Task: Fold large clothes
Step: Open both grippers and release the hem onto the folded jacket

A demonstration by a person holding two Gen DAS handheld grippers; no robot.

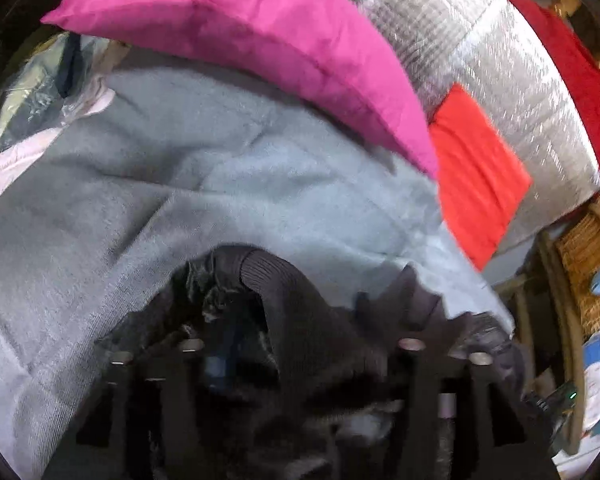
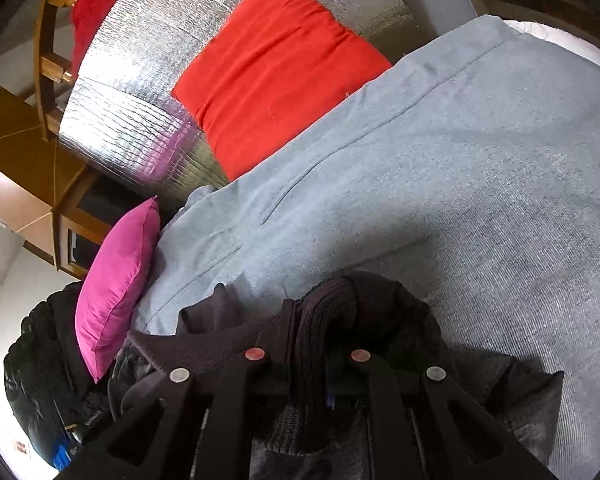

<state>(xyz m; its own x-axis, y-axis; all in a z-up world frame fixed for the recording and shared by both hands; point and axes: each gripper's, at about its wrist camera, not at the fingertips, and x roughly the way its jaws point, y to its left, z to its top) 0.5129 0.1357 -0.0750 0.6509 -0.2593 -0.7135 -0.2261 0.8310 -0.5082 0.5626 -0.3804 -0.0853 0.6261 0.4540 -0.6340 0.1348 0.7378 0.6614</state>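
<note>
Lying bunched at six o'clock on the grey bedspread (image 2: pixel 440 168), the dark garment (image 2: pixel 384 300) is judged soft and floppy; its ribbed hem (image 2: pixel 324 320) is pinched by the right gripper (image 2: pixel 306 356), while the left gripper (image 1: pixel 300 344) stands parted around loose cloth.

The left tongs (image 1: pixel 296 344) stand apart at the near edge, a dark ribbed garment (image 1: pixel 300 320) bunched loosely between them on a grey-blue blanket (image 1: pixel 180 184). Beyond lies a magenta cushion (image 1: pixel 240 28). To the right, an orange-red cushion (image 1: pixel 476 172) rests on a silver quilted cover (image 1: pixel 500 60).
</note>
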